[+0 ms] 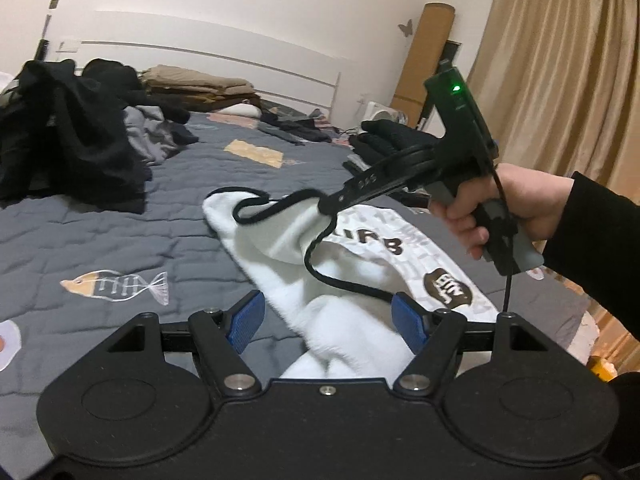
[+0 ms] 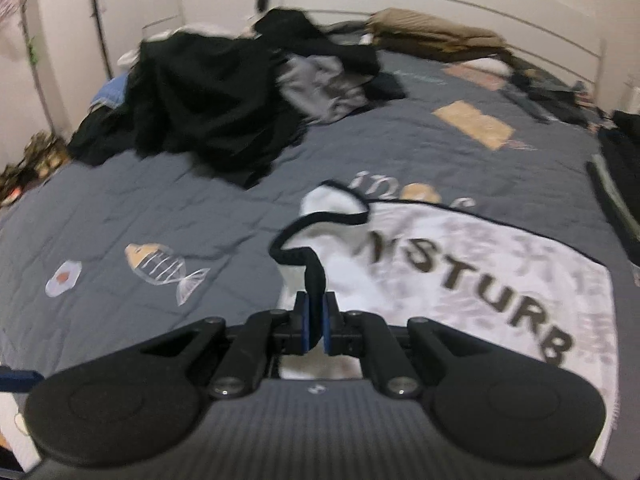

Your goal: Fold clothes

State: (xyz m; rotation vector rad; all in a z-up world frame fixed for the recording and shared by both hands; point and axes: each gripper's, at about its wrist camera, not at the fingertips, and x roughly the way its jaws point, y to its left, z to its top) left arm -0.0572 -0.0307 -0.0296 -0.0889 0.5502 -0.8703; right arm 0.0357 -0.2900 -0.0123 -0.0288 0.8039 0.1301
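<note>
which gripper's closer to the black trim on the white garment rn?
Right. The right gripper is shut on the black trim, lifting it. The left gripper is open, with the white garment between its pads, the trim just beyond them.

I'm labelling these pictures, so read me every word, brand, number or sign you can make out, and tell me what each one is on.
"NSTURB", the start cut off: large dark letters on the white fleece garment, whose black trim the shut right gripper pinches.
Dark badge on the same garment: pale lettering, too blurred to read.
Faint grey print around the letters: unreadable.
Small marking on the right gripper's arm, left wrist view: too small to read.
Grey bedspread: fish and egg pictures, no words.
</note>
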